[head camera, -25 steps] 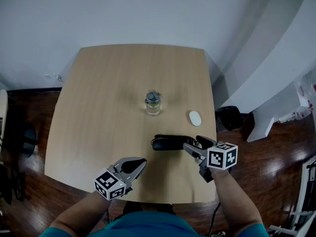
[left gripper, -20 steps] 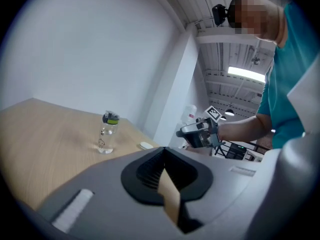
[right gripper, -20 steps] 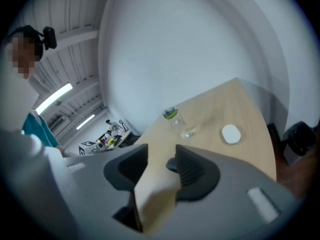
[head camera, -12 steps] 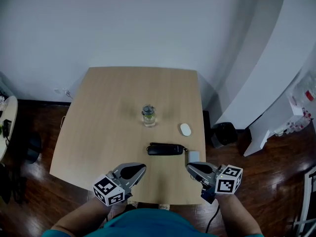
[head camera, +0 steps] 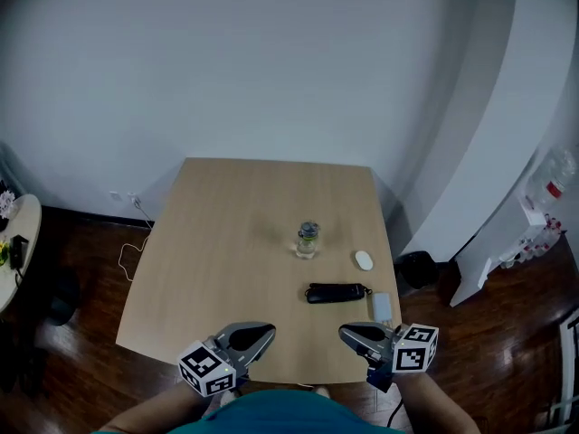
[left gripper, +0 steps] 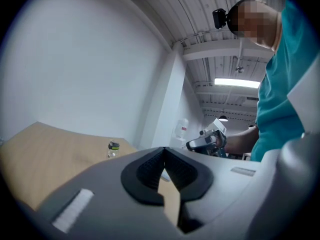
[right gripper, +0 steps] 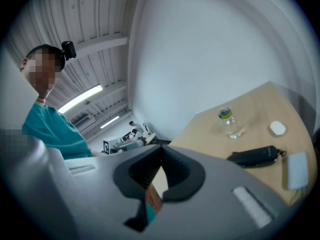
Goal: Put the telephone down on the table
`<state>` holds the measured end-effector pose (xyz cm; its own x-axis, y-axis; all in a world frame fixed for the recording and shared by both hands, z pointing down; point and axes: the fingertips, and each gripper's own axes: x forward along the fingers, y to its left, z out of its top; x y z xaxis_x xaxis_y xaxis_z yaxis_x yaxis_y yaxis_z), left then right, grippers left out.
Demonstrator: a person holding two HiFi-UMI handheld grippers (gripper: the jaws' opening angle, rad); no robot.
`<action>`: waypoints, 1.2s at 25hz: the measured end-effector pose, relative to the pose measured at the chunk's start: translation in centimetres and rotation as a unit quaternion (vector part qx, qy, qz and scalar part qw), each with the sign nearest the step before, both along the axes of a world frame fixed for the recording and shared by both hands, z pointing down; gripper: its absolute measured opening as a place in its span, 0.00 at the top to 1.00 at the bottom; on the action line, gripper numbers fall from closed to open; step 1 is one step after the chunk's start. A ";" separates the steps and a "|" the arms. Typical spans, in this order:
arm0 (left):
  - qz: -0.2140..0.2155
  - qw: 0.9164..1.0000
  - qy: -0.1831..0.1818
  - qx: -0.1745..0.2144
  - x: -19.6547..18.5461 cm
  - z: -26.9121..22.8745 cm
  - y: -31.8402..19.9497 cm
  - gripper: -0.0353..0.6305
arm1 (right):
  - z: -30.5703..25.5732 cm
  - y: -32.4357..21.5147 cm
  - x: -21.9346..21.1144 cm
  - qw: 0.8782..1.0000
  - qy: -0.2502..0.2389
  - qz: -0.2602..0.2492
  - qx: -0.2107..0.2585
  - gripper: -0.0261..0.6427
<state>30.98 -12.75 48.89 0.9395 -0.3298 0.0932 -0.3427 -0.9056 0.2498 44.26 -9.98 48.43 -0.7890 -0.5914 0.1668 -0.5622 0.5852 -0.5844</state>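
White walls and a dark wooden floor frame a square table of light wood. Near the table's middle stands an upright clear plastic bottle with a green-banded cap.

The slim black telephone handset lies flat on the table, on the person's side of the bottle and slightly to its right, with its long side across the view. Nothing grips the telephone, and both grippers are well apart from it.

A small white oval mouse sits to the right of the bottle and a little nearer the person. A pale grey-blue rectangular pad lies farther from the bottle in that same direction, just beside the telephone's right end and close to the table's right edge.

The left gripper is held at the table's near edge, to the left of the bottle and on the person's side of it. Its jaws are pressed together with nothing between them. The right gripper is held at that near edge too, to the right of the bottle. Its jaws are also closed and empty. Each gripper carries a cube with square markers.
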 end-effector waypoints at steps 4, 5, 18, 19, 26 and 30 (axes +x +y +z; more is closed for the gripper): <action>0.028 0.999 -0.016 0.015 -8.1 -0.6 0.2 0.94 | -0.7 -0.5 -8.2 1.000 -0.019 0.023 0.011 0.96; 0.035 0.999 -0.022 0.019 -10.1 -0.8 0.2 0.94 | -1.0 -0.5 -10.1 0.999 -0.028 0.028 0.014 0.96; -0.024 0.999 -0.030 -0.001 -23.7 -1.2 1.6 0.94 | -0.9 1.3 -20.5 0.999 -0.039 0.004 0.023 0.96; -0.032 0.999 -0.032 0.000 -24.3 -1.2 2.0 0.94 | -0.8 1.3 -21.1 0.999 -0.038 -0.005 0.026 0.96; -0.079 0.996 -0.027 0.011 -30.7 -1.9 3.2 0.94 | -1.4 1.8 -28.0 0.997 -0.015 -0.059 0.042 0.96; -0.093 0.995 -0.019 0.020 -36.5 -1.8 1.8 0.94 | -1.9 1.1 -32.9 0.996 0.011 -0.058 0.061 0.96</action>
